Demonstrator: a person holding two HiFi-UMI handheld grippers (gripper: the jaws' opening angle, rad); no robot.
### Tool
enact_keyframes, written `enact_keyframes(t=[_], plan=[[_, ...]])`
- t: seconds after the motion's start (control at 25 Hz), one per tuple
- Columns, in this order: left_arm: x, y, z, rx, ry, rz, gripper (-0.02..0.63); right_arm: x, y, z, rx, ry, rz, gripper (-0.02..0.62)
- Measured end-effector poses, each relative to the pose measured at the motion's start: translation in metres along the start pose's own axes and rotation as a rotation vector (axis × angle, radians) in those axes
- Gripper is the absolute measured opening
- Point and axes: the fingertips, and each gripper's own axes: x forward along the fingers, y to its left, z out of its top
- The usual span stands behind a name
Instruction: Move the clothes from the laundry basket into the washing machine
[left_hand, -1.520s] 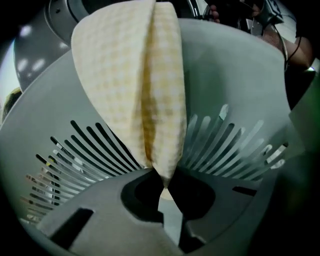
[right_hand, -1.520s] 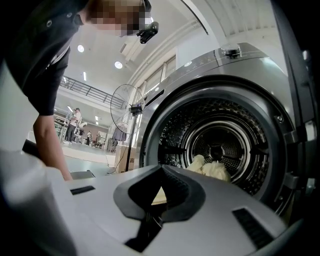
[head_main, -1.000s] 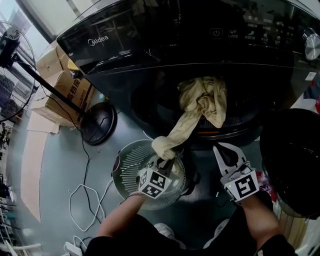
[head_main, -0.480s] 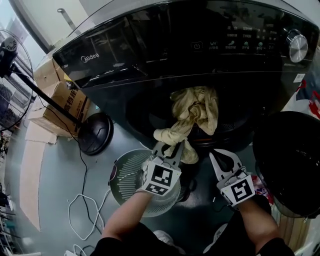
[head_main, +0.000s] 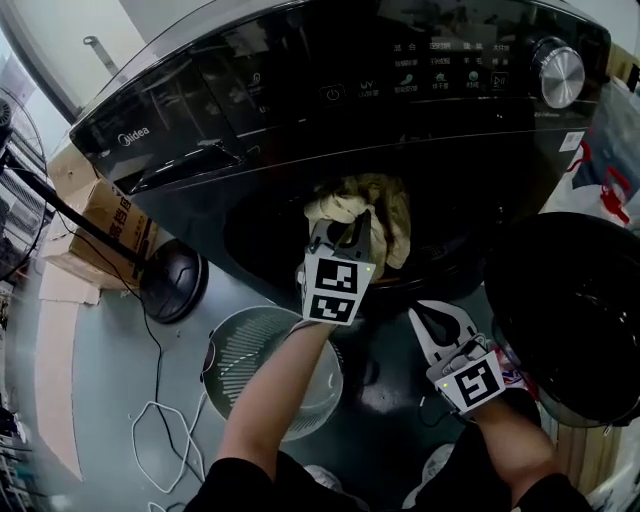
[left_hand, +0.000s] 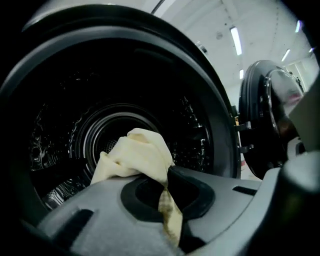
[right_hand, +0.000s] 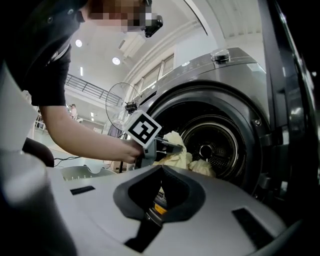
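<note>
A cream-yellow cloth (head_main: 385, 200) is bunched in the open drum mouth of the black front-loading washing machine (head_main: 200, 110). My left gripper (head_main: 347, 228) is at that mouth, shut on one end of the cloth (left_hand: 135, 155). In the left gripper view its jaws (left_hand: 167, 175) pinch the fabric in front of the dark drum. The round white laundry basket (head_main: 250, 360) stands on the floor below, with no clothes visible in it. My right gripper (head_main: 432, 322) hangs lower, near the open door, shut with nothing in it. In the right gripper view it (right_hand: 160, 172) looks at the left gripper (right_hand: 177, 146) and the cloth (right_hand: 175, 155).
The machine's round door (head_main: 570, 320) stands open at the right, close to my right gripper. A fan's stand base (head_main: 170, 280) and cardboard boxes (head_main: 110, 215) sit left of the machine. White cables (head_main: 165, 420) lie on the floor beside the basket.
My left gripper has risen from over the basket to the drum mouth, carrying the cloth's end. The strip that hung down is now bunched at the opening. The right gripper shifted slightly.
</note>
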Motion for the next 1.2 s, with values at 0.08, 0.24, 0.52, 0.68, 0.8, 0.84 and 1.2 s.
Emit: enact_keyframes(t=[0.08,0.24,0.52,0.68,0.8,0.84,1.2], plan=[[0.013,0.012,0.002,-0.018,-0.006,0.02,0.02,-0.001,0.0,0.002,-0.006,-0.005,-0.01,0.008],[0.044,0.029,0.013,-0.03,0.001,0.042,0.02,-0.006,-0.001,0.008,-0.005,-0.022,-0.019,0.008],[0.091,0.05,-0.005,-0.052,0.111,0.08,0.021,-0.01,-0.003,0.012,0.016,-0.033,-0.013,0.008],[0.1,0.047,-0.025,-0.125,0.143,0.05,0.284,-0.009,-0.002,0.012,0.016,-0.042,-0.004,0.008],[0.092,0.044,-0.031,-0.147,0.143,0.033,0.318,-0.01,-0.002,0.007,0.018,-0.024,-0.001,0.008],[0.089,0.042,-0.031,-0.153,0.139,0.021,0.33,-0.011,-0.003,0.005,0.021,-0.016,-0.003,0.008],[0.039,0.029,-0.031,-0.217,0.106,-0.005,0.35,-0.002,-0.003,0.005,0.029,-0.028,-0.002,0.008]])
